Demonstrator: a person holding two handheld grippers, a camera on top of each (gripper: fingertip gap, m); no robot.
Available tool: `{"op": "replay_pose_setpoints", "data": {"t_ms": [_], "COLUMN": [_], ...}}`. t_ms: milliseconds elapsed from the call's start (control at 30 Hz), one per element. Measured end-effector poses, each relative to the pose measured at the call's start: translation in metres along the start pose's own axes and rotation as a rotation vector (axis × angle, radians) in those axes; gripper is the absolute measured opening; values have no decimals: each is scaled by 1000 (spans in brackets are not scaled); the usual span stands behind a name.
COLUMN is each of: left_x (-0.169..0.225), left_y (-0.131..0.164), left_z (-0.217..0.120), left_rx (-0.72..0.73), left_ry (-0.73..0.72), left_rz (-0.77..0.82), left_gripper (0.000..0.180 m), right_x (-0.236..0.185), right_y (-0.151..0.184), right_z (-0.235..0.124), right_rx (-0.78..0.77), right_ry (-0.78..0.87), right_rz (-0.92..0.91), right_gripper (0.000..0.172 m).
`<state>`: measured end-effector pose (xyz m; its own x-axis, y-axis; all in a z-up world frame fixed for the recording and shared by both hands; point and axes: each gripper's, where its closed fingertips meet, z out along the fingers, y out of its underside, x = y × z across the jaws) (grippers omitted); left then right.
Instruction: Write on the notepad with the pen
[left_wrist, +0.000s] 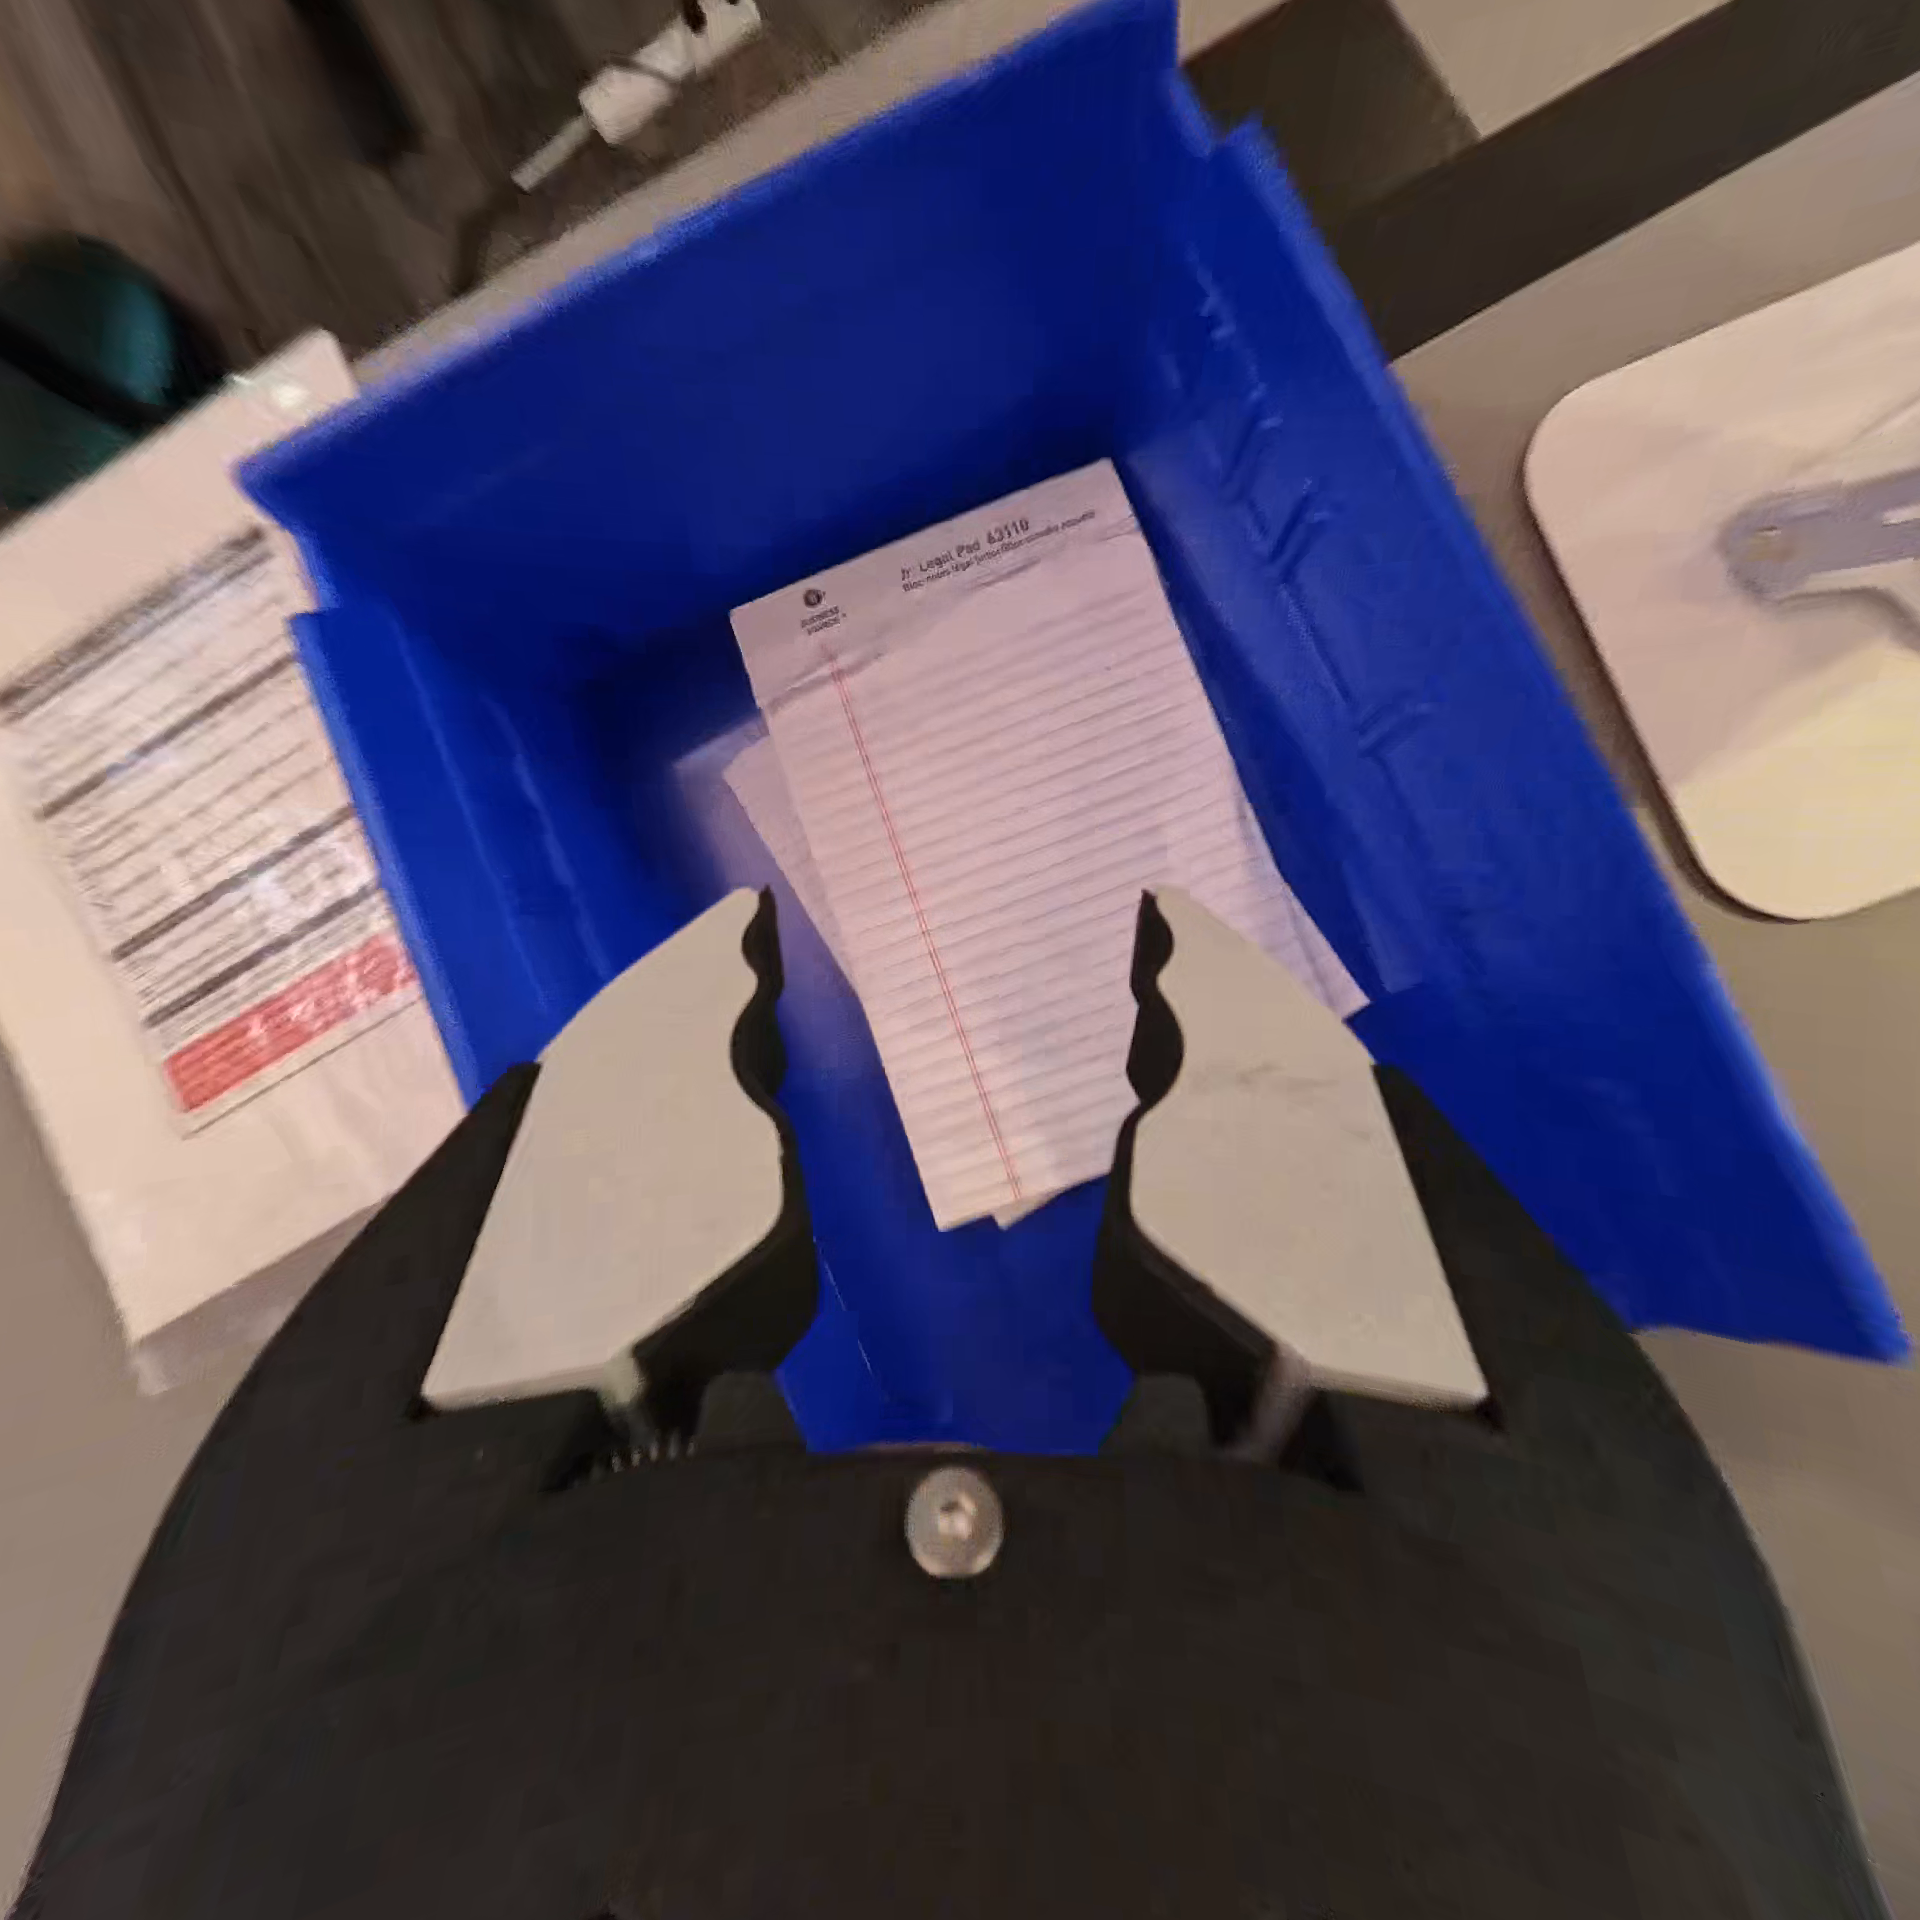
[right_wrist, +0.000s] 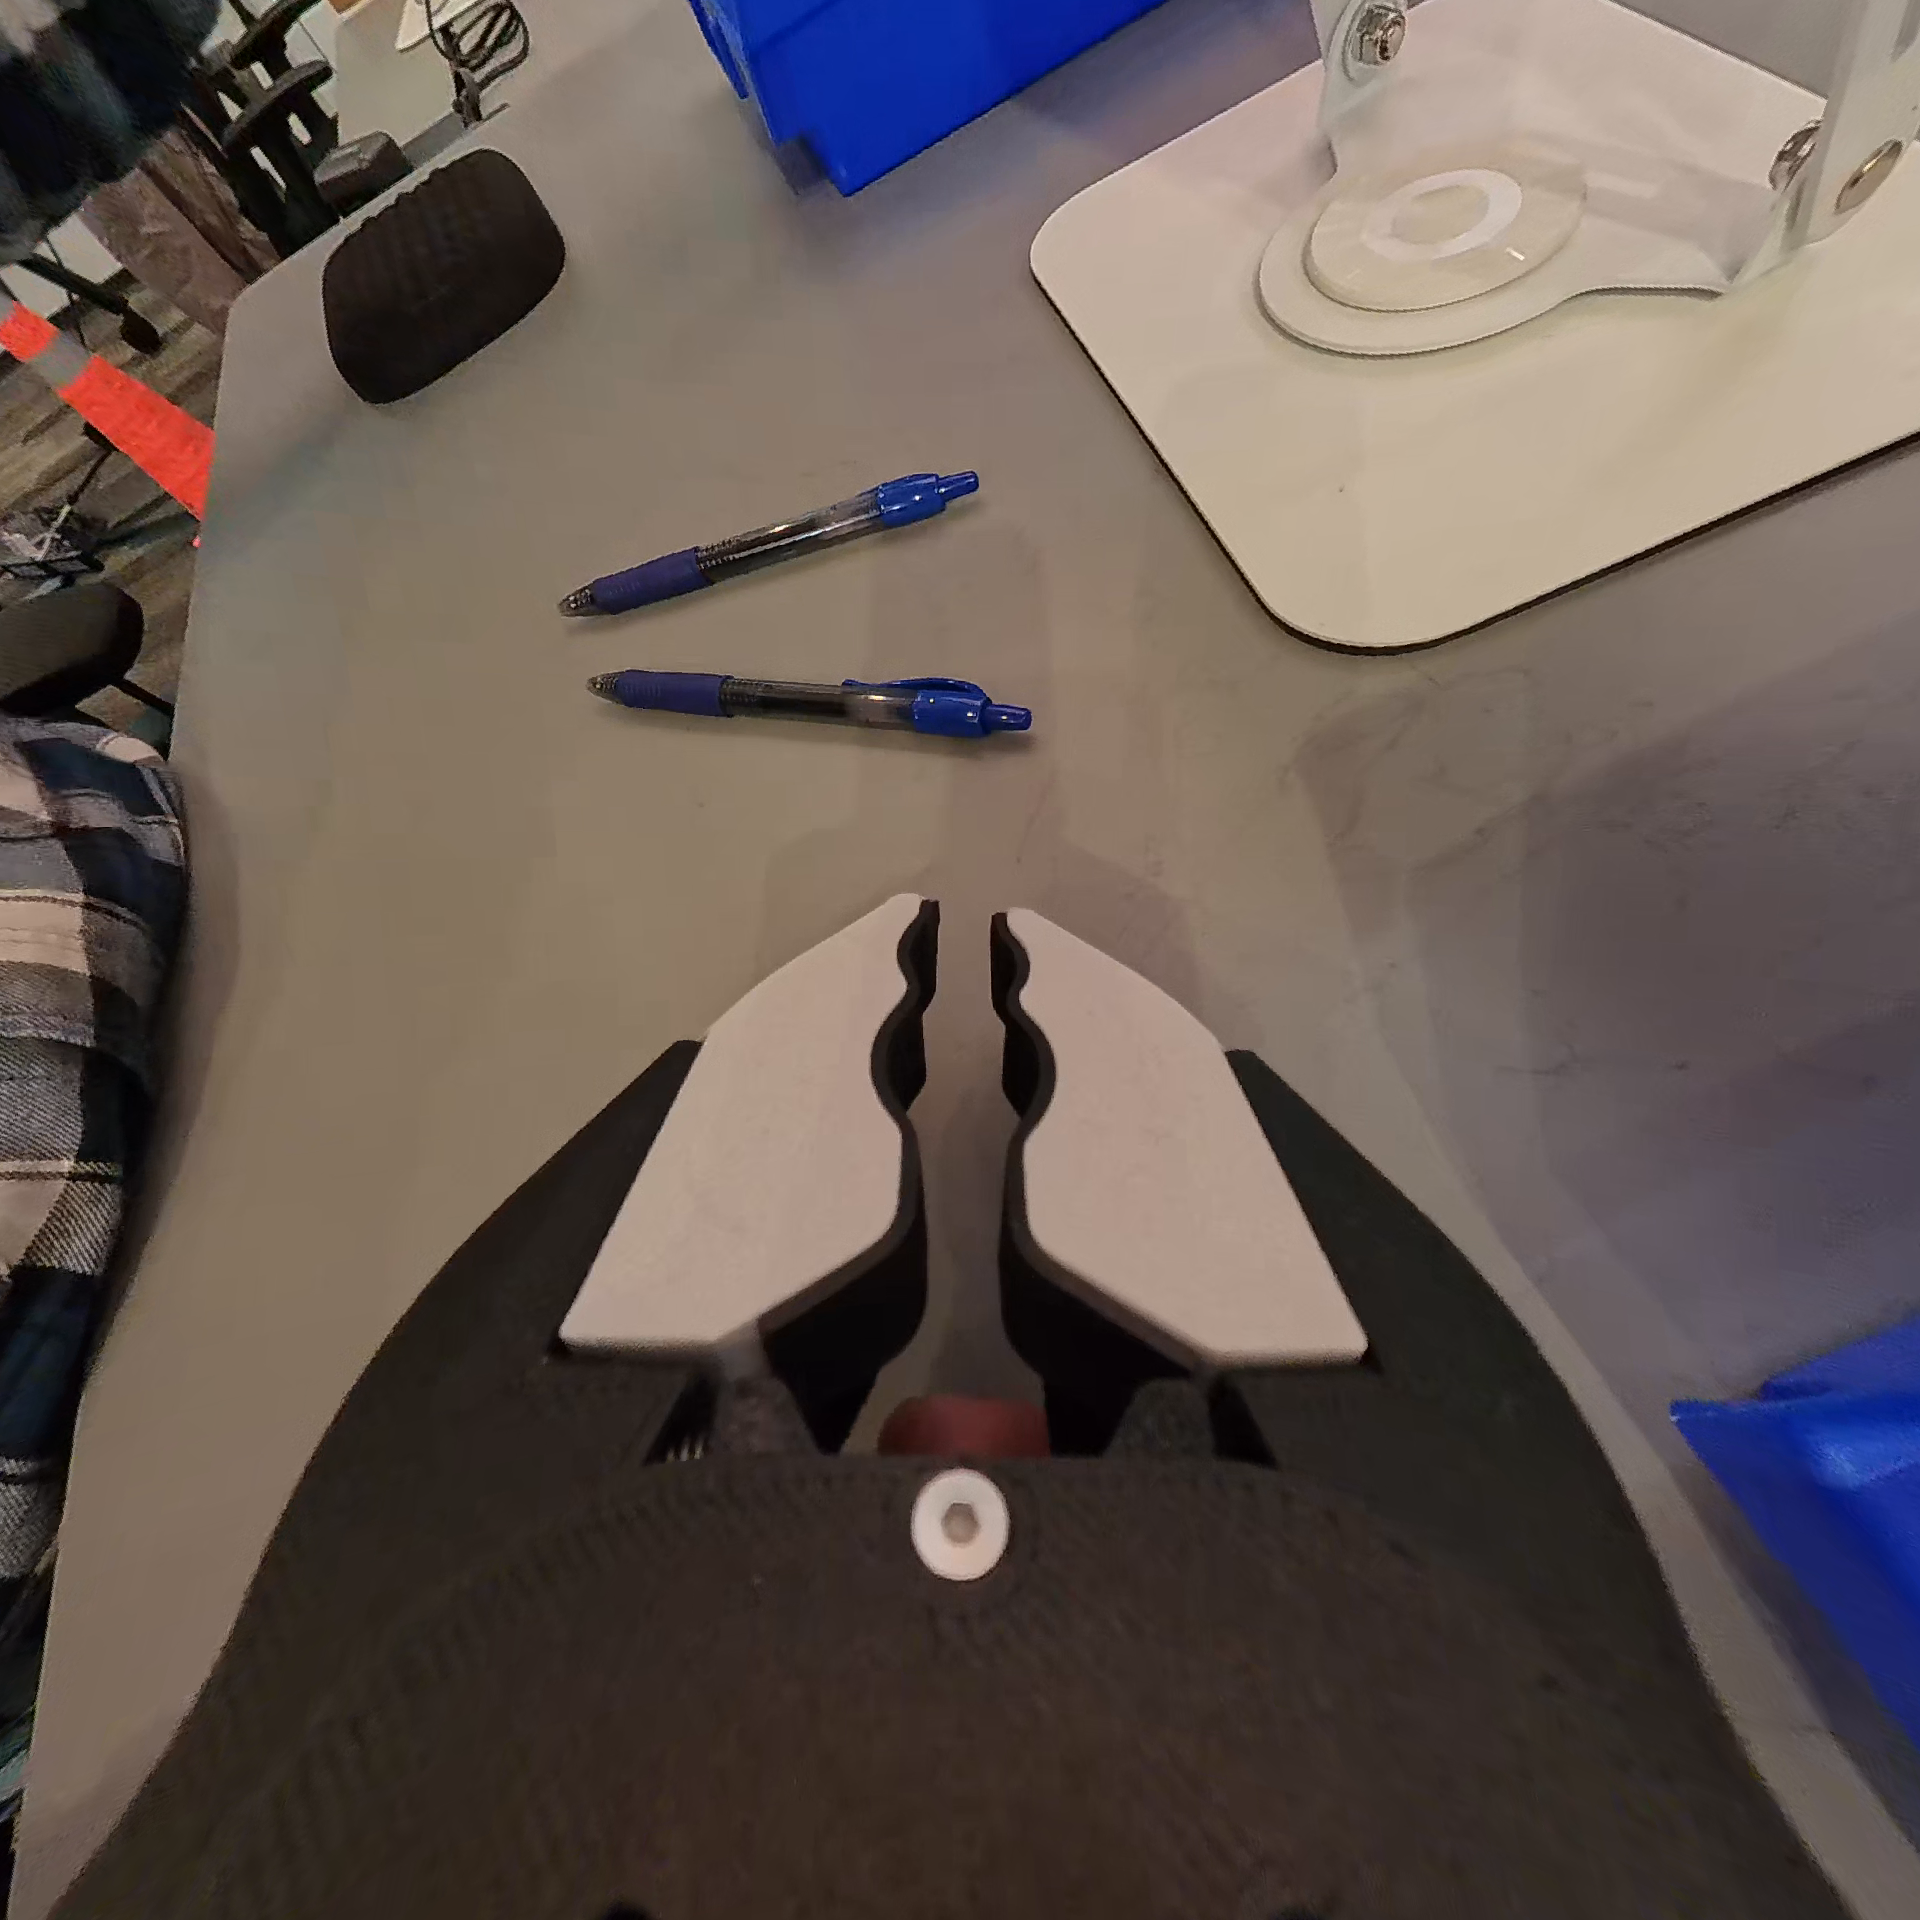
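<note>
The left gripper (left_wrist: 954, 904) is held wide open above the lined notepad (left_wrist: 997, 831) in the blue bin (left_wrist: 1403, 727). The right gripper (right_wrist: 964, 914) is nearly closed on nothing, near two blue pens (right_wrist: 810, 698).

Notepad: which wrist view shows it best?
The left wrist view. The lined notepad lies in the blue bin, nearly whole beyond the open jaws. The right wrist view shows none of it, only two blue pens on the table.
</note>
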<state>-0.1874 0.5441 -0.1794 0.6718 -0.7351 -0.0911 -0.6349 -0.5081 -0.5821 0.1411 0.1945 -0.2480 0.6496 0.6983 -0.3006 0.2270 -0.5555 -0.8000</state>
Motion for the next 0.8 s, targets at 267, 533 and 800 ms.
{"op": "replay_pose_setpoints", "data": {"t_ms": [267,533,800], "left_x": [-30,-30,-20], "left_y": [-6,0,-5], "left_z": [86,143,141], "left_rx": [-206,-401,-344], "left_ry": [49,155,159], "left_rz": [229,94,63], "left_gripper": [87,127,104], "right_x": [-1,-2,-3], "right_y": [2,1,4], "right_z": [1,0,2], "right_rx": [-15,-9,-27], "right_ry": [-6,-13,-11], "right_rz": [-6,-1,-8], "right_gripper": [10,10,10]}}
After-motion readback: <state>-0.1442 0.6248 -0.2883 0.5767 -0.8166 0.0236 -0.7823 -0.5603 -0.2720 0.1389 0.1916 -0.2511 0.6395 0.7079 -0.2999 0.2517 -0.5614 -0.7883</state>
